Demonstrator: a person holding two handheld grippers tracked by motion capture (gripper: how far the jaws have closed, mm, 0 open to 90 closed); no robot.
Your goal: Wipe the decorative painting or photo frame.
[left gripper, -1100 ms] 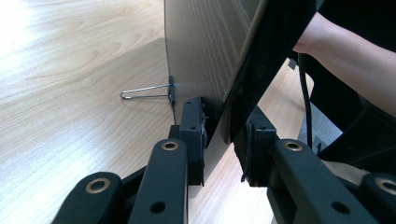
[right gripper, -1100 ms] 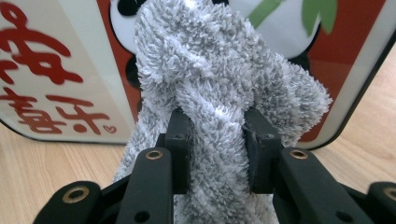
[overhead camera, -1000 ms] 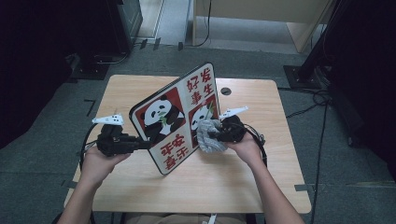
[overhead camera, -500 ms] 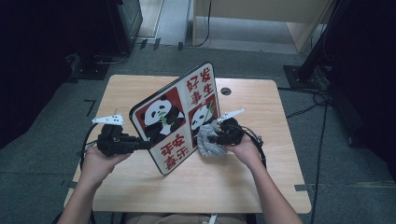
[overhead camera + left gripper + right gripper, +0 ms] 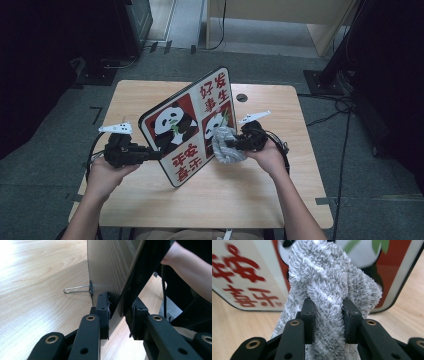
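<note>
Left gripper (image 5: 117, 315): black fingers (image 5: 103, 312) clamped on the near-left edge of the flat rectangular panda-print board with black rim (image 5: 192, 122); one finger on the plain grey back face, the other on the printed side. In the high view this gripper (image 5: 150, 155) points right, roughly level, at the left of the counter. The left hand (image 5: 107, 170) wraps its body from below, forearm entering from the bottom left.

Right gripper (image 5: 328, 315): fingers (image 5: 308, 315) pinched narrow on a bunched fluffy grey-and-white cloth (image 5: 329, 282), which bulges above and below them. In the high view the right gripper (image 5: 239, 144) points left toward the board, and the cloth (image 5: 226, 145) is pressed against the board's printed face, lower right panel. The right hand (image 5: 267, 155) sits to the right of the board, forearm coming from the bottom right.

Board: stands tilted on its lower edge over the middle of the light wooden counter (image 5: 280, 200), its long axis running from near left to far right, printed face toward the person. Four panels: two red with pandas, two white with red characters. Corners rounded. The back (image 5: 110, 267) is plain grey; a thin wire stand (image 5: 76, 289) projects from it, whether it touches the counter I cannot tell.
</note>
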